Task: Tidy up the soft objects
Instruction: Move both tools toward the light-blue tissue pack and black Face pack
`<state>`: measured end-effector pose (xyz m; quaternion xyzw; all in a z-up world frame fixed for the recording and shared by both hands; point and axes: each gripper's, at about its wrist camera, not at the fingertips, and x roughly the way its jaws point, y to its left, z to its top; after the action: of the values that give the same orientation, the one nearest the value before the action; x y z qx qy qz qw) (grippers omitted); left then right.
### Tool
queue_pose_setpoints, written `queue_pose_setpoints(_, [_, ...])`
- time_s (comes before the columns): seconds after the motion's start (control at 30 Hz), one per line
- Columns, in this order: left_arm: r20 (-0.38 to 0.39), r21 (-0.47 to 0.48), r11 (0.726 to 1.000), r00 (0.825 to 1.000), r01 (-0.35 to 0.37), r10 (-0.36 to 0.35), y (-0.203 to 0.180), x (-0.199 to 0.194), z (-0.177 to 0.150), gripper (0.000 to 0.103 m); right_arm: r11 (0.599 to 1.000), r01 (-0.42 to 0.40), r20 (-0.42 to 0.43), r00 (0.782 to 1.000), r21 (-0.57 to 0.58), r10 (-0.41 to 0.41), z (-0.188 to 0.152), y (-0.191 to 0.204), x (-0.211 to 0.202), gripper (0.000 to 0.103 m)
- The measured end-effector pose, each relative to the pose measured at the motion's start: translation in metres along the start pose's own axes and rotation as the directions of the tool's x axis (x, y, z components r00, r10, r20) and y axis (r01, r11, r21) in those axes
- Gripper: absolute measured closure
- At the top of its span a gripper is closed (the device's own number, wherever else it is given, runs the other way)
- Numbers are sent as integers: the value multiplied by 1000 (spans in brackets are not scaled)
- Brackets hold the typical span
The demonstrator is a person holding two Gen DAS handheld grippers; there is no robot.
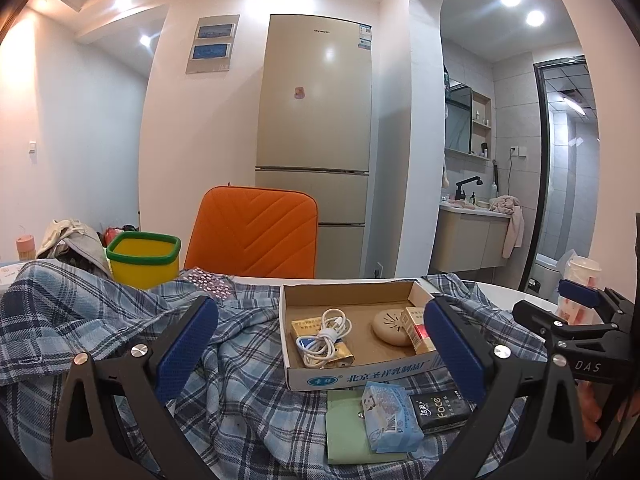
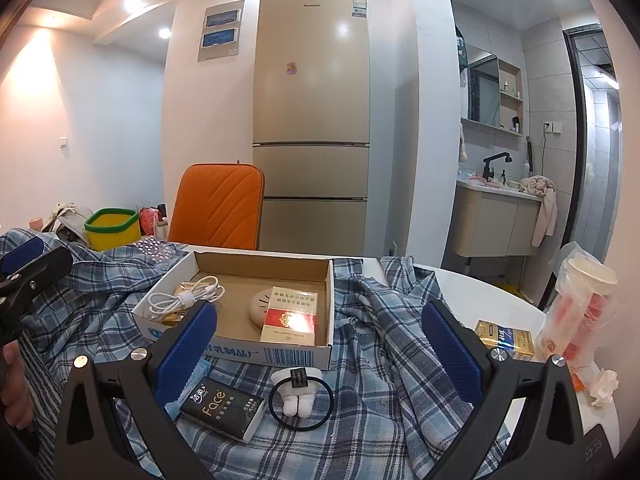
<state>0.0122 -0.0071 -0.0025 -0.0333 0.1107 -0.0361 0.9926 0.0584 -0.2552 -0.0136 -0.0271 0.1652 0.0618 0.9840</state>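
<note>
1. While both grippers hover over the table, the left gripper [image 1: 320, 344] has its blue pads spread wide, released, holding nothing.
2. Right gripper [image 2: 320, 344] likewise spread wide, nothing between the pads; it also shows at the right edge of the left wrist view [image 1: 576, 312].
3. Blue plaid shirt [image 2: 372, 360] lies rumpled across the white table [image 2: 480, 284], under nearly everything.
4. Cardboard box [image 2: 280, 354] sits on the shirt; inside it a coiled white cable [image 2: 180, 298], a round beige disc [image 2: 256, 308] and a red-and-cream cigarette pack [image 2: 290, 316] that leans on the disc.
5. Just in front of the box: black "Face" tissue pack [image 2: 224, 410], light blue tissue pack [image 1: 390, 418] beside it, both partly over a green pouch [image 1: 344, 436].
6. Dark hair tie with white plush charm [image 2: 300, 398] lies on the shirt right of the black pack.
7. Yellow bin with green rim [image 1: 144, 258] behind the shirt, far left; orange chair [image 1: 256, 232] beyond the table.
</note>
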Motion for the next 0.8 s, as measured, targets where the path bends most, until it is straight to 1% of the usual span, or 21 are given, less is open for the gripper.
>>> queue_pose_setpoints(0.4, [4,3,1000,1000,-20,20,3,-2,-1,0,1000,-1,-1,1000,-1,1,0,-1,0,0])
queue_pose_setpoints(0.5, [-6,13,1000,1000,-22,22,2,-1,-1,0,1000,-11,-8,1000,3,11,0,-1,1,0])
queue_pose_setpoints(0.53, [-16,19,1000,1000,-21,21,0,-1,0,0,1000,-18,-16,1000,5,18,-1,-1,2,0])
queue_pose_setpoints(0.7, [-115,94,995,993,18,-7,-13,11,-4,0,999,-16,-36,999,36,17,-2,-9,4,0])
queue_pose_setpoints(0.8, [-162,116,993,987,16,3,-17,19,-8,0,999,-25,-63,998,26,27,-1,-8,8,0])
